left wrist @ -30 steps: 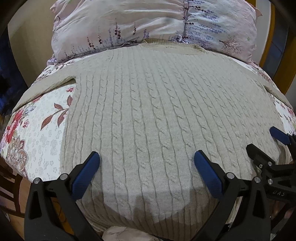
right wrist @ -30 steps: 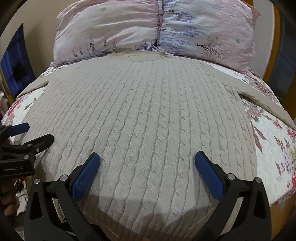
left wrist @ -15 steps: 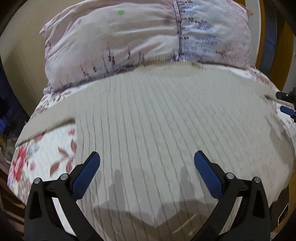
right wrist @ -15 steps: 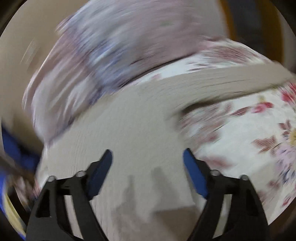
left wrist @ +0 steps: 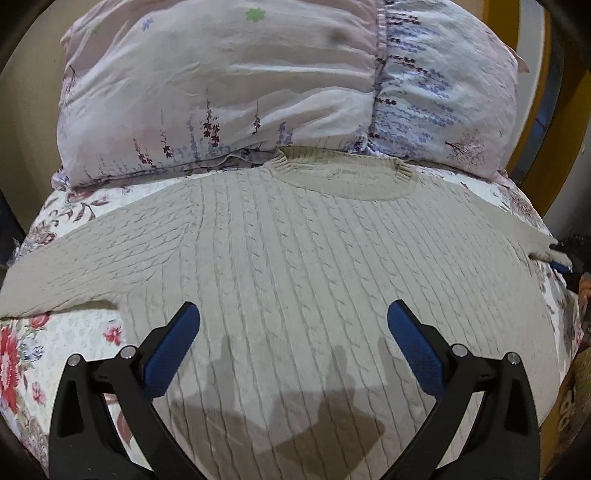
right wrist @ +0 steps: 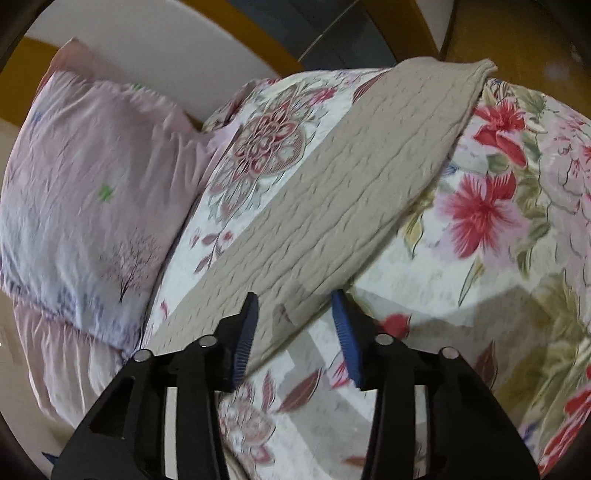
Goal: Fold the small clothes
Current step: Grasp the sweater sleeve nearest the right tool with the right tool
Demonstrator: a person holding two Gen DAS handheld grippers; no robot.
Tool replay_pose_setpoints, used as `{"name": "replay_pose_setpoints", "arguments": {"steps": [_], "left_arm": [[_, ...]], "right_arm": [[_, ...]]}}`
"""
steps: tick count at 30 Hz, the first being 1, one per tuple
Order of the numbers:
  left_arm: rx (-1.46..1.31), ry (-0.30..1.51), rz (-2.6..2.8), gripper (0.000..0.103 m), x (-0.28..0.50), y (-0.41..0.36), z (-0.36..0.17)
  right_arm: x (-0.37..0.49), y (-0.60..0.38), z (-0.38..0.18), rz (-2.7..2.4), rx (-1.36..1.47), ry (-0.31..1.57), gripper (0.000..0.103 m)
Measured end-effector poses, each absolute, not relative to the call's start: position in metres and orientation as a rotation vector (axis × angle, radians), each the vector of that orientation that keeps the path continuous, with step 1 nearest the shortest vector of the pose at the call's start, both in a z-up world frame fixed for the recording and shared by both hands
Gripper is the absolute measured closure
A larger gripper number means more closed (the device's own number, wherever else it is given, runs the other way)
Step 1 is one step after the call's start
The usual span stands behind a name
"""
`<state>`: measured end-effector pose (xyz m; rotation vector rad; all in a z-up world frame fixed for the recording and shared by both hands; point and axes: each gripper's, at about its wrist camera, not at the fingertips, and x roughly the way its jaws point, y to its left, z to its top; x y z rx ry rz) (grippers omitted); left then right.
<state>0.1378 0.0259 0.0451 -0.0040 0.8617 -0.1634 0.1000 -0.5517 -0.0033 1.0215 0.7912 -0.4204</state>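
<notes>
A beige cable-knit sweater (left wrist: 303, 266) lies flat on the floral bedspread (left wrist: 55, 347), collar toward the pillows, sleeves spread to both sides. My left gripper (left wrist: 293, 325) is open and empty above the sweater's body. In the right wrist view the sweater's right sleeve (right wrist: 354, 199) runs diagonally across the bedspread (right wrist: 487, 258). My right gripper (right wrist: 293, 306) is partly open, its jaws over the near part of that sleeve, gripping nothing. The right gripper's tip also shows at the right edge of the left wrist view (left wrist: 561, 258), by the sleeve.
Two pale floral pillows (left wrist: 258, 85) lie at the head of the bed, touching the sweater's collar. One pillow (right wrist: 88, 192) shows left of the sleeve in the right wrist view. A wooden bed frame (right wrist: 236, 29) and floor (right wrist: 517, 33) lie beyond.
Both grippers moved from the sweater's hem toward the pillows. My right gripper swung right to the right sleeve and its jaws narrowed. My left gripper stayed open.
</notes>
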Motion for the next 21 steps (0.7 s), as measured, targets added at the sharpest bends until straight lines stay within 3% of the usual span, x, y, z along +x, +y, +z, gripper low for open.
{"name": "replay_pose_setpoints", "arguments": {"steps": [9,21], "left_arm": [[-0.054,0.844,-0.184,0.002,0.16,0.033,0.042],[-0.144,0.826,-0.251,0.002,0.176,0.044,0.037]], "right_arm": [[0.102,-0.559,-0.007,-0.478,0.953,0.772,0.09],[0.137,-0.493,0.069,-0.307,0.585,0.61,0.094]]}}
